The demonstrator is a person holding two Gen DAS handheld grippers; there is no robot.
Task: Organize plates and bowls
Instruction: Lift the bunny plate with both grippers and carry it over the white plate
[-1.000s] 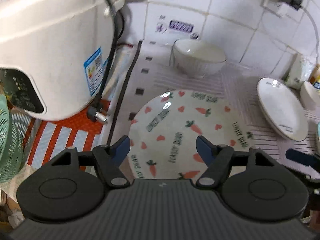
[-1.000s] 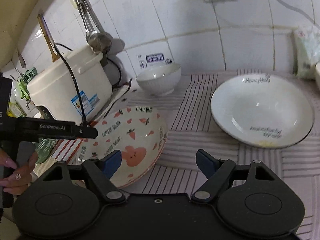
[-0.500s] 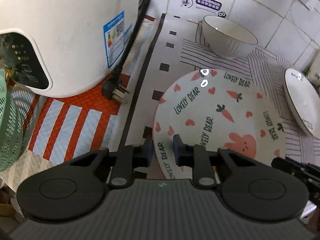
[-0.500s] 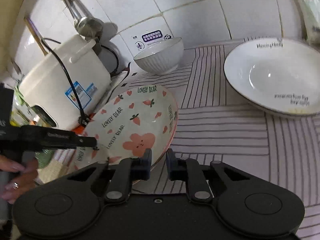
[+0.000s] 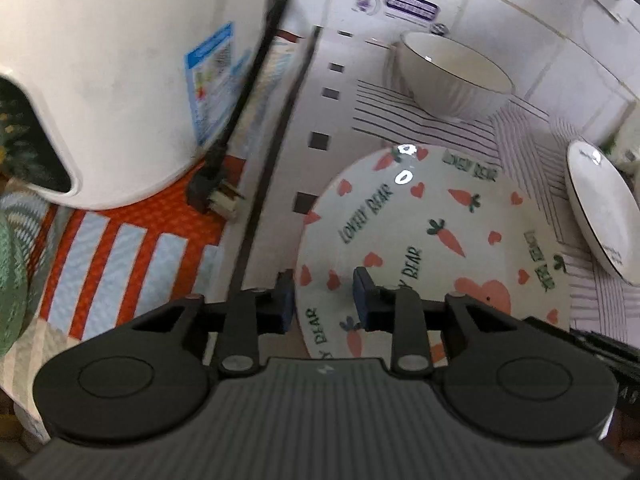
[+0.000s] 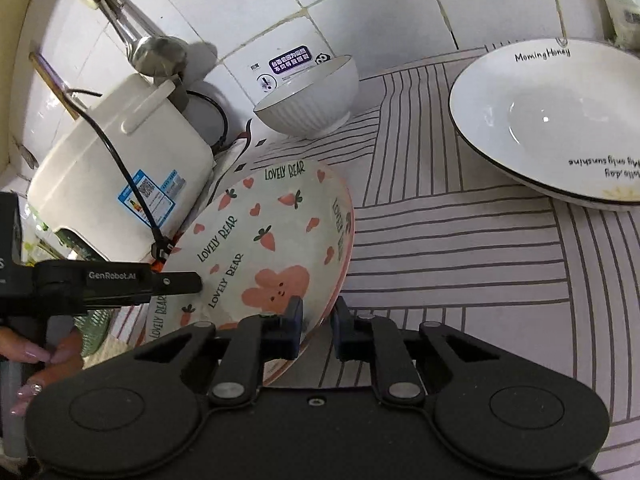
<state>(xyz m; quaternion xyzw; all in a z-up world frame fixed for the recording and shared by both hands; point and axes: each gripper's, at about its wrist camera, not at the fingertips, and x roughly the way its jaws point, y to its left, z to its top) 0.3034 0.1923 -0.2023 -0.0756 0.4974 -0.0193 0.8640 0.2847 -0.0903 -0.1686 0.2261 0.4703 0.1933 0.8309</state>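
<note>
A deep plate [image 5: 420, 220] printed with carrots, hearts and a pink bear lies beside the rice cooker, its right side tipped up in the right wrist view [image 6: 272, 232]. My right gripper [image 6: 317, 326] is shut on its near rim, one pad inside and one outside. My left gripper [image 5: 324, 300] straddles the plate's left rim. Its jaws are opening, with a gap showing beside the inner pad. A white ribbed bowl [image 5: 452, 76] stands by the wall. A white plate with lettering [image 6: 552, 120] rests further right.
A white rice cooker [image 5: 120, 72] crowds the left, its black cord and plug [image 5: 216, 192] hanging next to the plate. A ladle [image 6: 156, 52] hangs on the tiled wall. A green basket [image 5: 12, 280] sits at far left. A striped mat [image 6: 460, 248] covers the counter. A hand [image 6: 36, 356] holds the left gripper.
Both grippers dropped to the printed plate and closed from wide open onto its rim. The left jaws have since widened a little. The plate's right side has tipped up.
</note>
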